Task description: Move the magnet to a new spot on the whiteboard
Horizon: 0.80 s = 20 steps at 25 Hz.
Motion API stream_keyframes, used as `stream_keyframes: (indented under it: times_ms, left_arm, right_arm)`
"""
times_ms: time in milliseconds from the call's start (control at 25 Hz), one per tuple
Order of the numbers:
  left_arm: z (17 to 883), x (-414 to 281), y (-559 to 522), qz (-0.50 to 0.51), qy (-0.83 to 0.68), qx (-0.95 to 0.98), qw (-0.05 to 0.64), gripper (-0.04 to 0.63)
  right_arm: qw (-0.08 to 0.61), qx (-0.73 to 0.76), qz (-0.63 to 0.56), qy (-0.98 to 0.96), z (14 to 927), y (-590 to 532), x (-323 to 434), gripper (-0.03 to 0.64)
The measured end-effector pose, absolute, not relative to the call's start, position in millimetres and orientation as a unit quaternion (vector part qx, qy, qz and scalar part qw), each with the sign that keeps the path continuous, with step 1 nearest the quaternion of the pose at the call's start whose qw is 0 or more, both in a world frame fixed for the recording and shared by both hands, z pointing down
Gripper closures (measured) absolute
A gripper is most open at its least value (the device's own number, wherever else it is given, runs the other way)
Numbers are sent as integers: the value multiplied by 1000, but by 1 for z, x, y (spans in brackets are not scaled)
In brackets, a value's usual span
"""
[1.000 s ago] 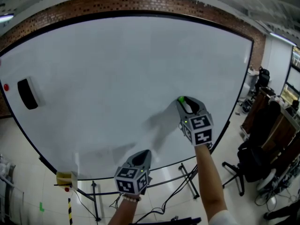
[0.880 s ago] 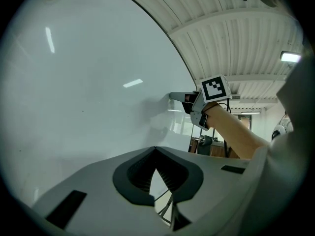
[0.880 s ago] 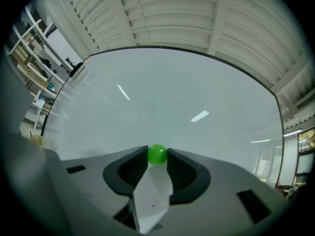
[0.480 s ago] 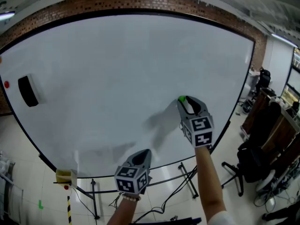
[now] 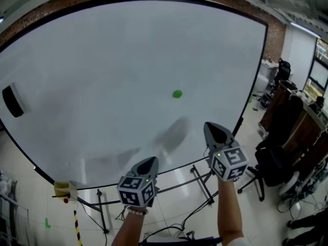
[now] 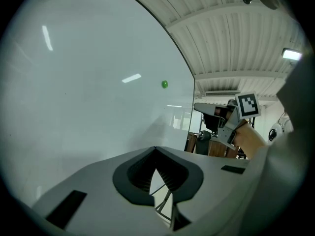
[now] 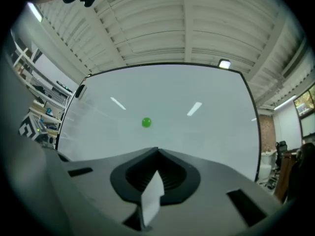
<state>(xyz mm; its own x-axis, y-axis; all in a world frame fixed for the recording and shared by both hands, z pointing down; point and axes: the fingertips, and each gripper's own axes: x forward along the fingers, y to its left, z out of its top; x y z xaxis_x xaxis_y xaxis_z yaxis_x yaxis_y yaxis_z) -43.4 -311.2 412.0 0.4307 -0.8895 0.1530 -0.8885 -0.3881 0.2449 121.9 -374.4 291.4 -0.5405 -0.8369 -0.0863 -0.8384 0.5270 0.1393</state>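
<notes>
Whiteboard [image 5: 102, 60] held the magnet [image 5: 177, 94] by itself, mid-board, so my right fingers [image 5: 214, 132], just closed on nothing, hung well below it. My left fingers [image 5: 146, 165], pressed together and empty, waited lower, unneeded.

All three cameras face the whiteboard [image 5: 102, 60], the gripper ones seemingly nearer.
</notes>
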Motion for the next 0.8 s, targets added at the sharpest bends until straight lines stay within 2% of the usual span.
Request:
stream_keyframes:
  times_ms: [360, 600, 800]
  left_arm:
    - [457, 26, -302, 35, -531, 830, 170, 601]
    - [496, 60, -291, 62, -531, 823, 193, 601]
    - [514, 61, -272, 80, -529, 820, 204, 601]
  right_arm:
    - [-17, -489, -48, 871, 427, -346, 206, 617]
    - [-37, -476, -128, 870, 507, -324, 224, 617]
    - [-38, -472, -173, 864, 547, -296, 219, 617]
